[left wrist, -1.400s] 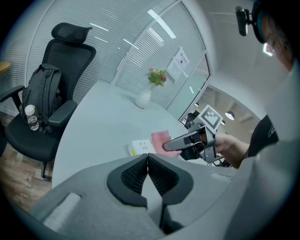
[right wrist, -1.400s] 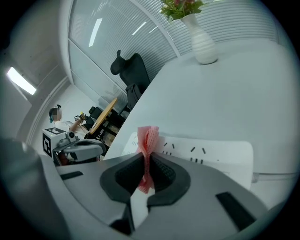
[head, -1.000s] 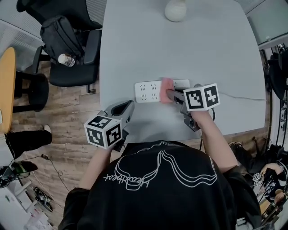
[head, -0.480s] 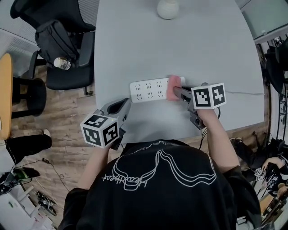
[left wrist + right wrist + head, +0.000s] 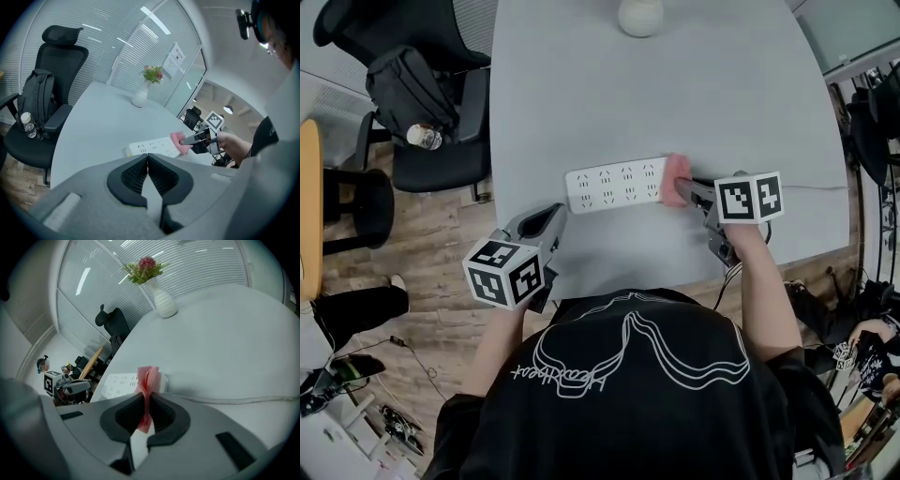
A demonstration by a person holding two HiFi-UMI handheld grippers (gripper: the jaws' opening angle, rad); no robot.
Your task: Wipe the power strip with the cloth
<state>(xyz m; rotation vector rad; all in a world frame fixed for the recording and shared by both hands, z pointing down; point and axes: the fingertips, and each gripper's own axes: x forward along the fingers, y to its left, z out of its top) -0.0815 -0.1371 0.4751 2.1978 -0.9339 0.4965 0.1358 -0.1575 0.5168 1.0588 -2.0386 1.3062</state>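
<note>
Pink cloth (image 5: 677, 178), clamped in right gripper's (image 5: 684, 187) jaws, rests on power strip's (image 5: 614, 185) end toward the bench's (image 5: 722, 103) right edge, wiping likely unfinished; left gripper's (image 5: 553, 217) jaws closed, empty.

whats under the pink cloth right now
The cloth, pinched in the right gripper, sits on the right end of the white power strip. That end's surface is covered, so whatever is there cannot be seen.

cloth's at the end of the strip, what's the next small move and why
Probably draw the right gripper leftward, dragging the pink cloth along the power strip. The cloth, pinched in its fingers, sits at the strip's right end, so the socket face to the left lies uncovered. The left gripper, shut and empty, isn't steadying the strip, so go lightly.
</note>
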